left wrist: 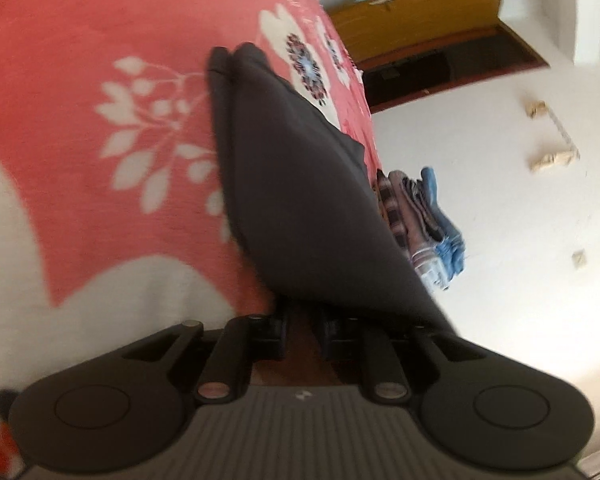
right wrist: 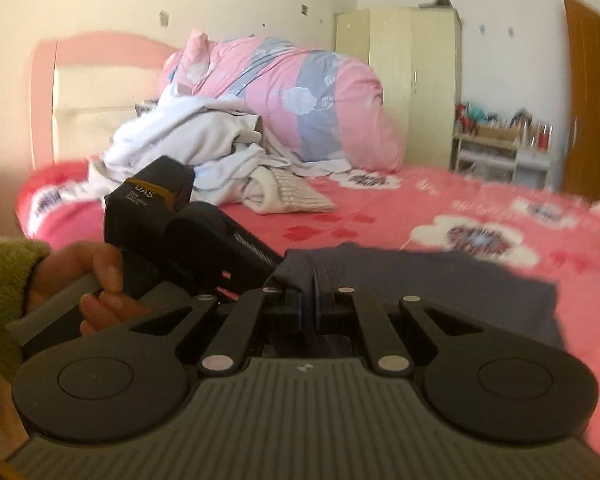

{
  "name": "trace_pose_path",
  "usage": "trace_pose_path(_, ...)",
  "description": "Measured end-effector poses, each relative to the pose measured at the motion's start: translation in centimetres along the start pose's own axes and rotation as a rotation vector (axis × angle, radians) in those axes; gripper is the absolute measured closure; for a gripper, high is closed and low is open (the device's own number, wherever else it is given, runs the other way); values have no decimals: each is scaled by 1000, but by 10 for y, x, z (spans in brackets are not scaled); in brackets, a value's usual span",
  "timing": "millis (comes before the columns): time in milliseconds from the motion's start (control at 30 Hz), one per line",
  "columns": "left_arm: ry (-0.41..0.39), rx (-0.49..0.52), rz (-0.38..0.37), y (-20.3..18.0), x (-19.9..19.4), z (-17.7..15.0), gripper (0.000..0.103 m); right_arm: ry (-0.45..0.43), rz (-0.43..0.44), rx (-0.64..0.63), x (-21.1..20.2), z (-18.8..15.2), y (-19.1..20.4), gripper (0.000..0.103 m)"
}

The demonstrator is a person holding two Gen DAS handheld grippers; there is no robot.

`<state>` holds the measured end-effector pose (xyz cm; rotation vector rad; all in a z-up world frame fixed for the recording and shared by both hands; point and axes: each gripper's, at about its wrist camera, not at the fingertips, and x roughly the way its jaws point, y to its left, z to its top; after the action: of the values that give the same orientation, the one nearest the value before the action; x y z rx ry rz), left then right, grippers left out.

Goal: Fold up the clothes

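A dark grey garment point(left wrist: 300, 200) hangs stretched from my left gripper point(left wrist: 304, 320) down to the red floral bedspread point(left wrist: 80, 40), where its far end lies folded double. The left gripper's tips are hidden under the cloth; the jaws stand close together on it. In the right wrist view my right gripper point(right wrist: 314, 288) is shut on an edge of the same dark garment point(right wrist: 420, 284), which lies flat on the bed. The left gripper's body point(right wrist: 188, 236) and the hand holding it point(right wrist: 92, 276) are just left of it.
A pile of white clothes point(right wrist: 204, 148) and a pink-grey duvet point(right wrist: 296, 100) lie near the headboard. A stack of folded clothes point(left wrist: 424, 224) sits at the bed's edge. A wardrobe point(right wrist: 404, 80), a cluttered shelf point(right wrist: 500, 148) and a brown door point(right wrist: 588, 112) stand beyond the bed.
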<state>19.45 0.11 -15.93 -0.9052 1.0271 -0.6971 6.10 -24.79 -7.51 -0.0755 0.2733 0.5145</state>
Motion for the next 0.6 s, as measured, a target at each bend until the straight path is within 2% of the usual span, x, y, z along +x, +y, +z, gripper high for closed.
trace_pose_path(133, -24, -70, -15, 12, -20, 1, 77, 3, 72, 100, 0, -6, -10, 98)
trace_pose_path(267, -73, -89, -2, 17, -44, 3, 70, 45, 113, 79, 9, -12, -4, 96)
trace_pose_path(333, -105, -83, 10, 17, -56, 4, 68, 94, 115, 6, 16, -15, 7, 95)
trace_pose_path(433, -132, -40, 34, 10, -56, 17, 63, 186, 92, -203, 26, -25, 36, 91)
trace_pose_path(533, -141, 12, 45, 2, -51, 30, 59, 200, 47, -364, 28, -36, 61, 91)
trace_pose_path(600, -128, 49, 75, -1, -39, 37, 58, 197, 35, -366, 28, -36, 64, 91)
